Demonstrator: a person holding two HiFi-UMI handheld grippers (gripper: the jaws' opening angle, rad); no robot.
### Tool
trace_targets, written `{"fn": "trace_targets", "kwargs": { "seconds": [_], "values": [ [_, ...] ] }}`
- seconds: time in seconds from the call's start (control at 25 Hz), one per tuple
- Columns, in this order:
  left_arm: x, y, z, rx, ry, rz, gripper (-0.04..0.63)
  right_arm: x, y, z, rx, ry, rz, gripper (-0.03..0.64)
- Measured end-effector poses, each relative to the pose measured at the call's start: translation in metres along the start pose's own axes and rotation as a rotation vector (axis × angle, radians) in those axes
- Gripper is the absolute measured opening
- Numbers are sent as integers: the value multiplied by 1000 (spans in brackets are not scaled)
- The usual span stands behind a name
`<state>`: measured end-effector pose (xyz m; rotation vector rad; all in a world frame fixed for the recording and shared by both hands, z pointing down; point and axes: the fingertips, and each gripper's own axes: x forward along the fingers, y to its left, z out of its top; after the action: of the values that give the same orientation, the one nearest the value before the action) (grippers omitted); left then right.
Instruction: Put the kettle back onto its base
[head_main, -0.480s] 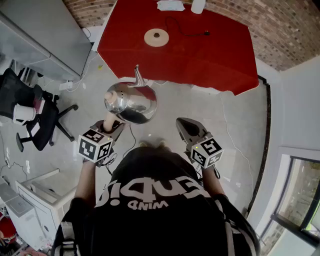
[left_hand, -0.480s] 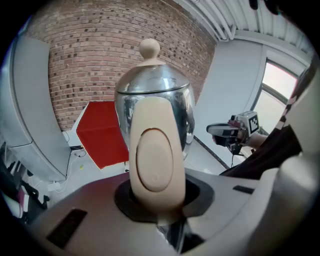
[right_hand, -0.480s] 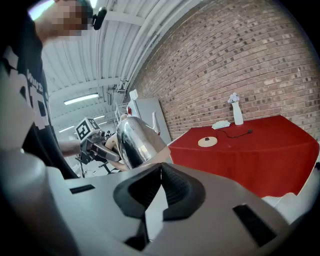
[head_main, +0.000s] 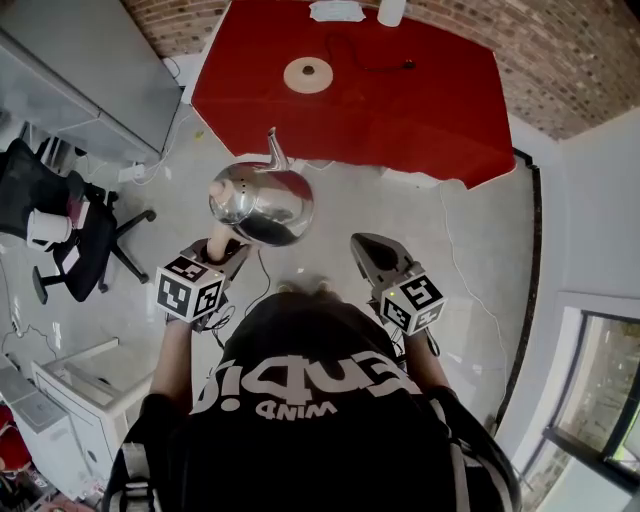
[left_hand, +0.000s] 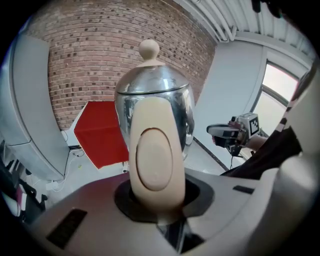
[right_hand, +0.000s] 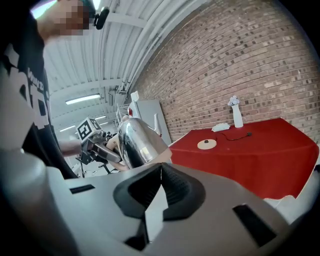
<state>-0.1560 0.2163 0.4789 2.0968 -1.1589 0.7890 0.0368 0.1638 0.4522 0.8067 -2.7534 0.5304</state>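
A shiny steel kettle (head_main: 262, 203) with a cream handle (left_hand: 154, 160) hangs in the air over the floor, short of the red table. My left gripper (head_main: 222, 252) is shut on that handle, and the kettle stands upright in the left gripper view with its knob (left_hand: 149, 49) on top. The round cream base (head_main: 308, 75) lies on the red tablecloth (head_main: 400, 100), with a black cord running right from it. My right gripper (head_main: 368, 250) is held beside the kettle, jaws together, with nothing in them. From the right gripper view the kettle (right_hand: 137, 140) is at left and the base (right_hand: 206, 144) farther off.
A black office chair (head_main: 60, 225) stands at left beside a grey cabinet (head_main: 90, 70). White paper (head_main: 335, 11) and a white bottle (head_main: 392, 10) sit at the table's far edge by the brick wall. A white vase (right_hand: 236, 114) stands on the table. Grey floor lies between me and the table.
The table and base have slid slightly up in the head view. The kettle and both grippers keep their places relative to me.
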Motion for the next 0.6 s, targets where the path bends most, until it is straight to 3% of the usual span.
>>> {"fn": "trace_targets", "kwargs": {
  "seconds": [0.6],
  "values": [
    [20,-20,18,-55,-53,50,66,-48,-36,-3,-26,16,11,23]
  ]
}}
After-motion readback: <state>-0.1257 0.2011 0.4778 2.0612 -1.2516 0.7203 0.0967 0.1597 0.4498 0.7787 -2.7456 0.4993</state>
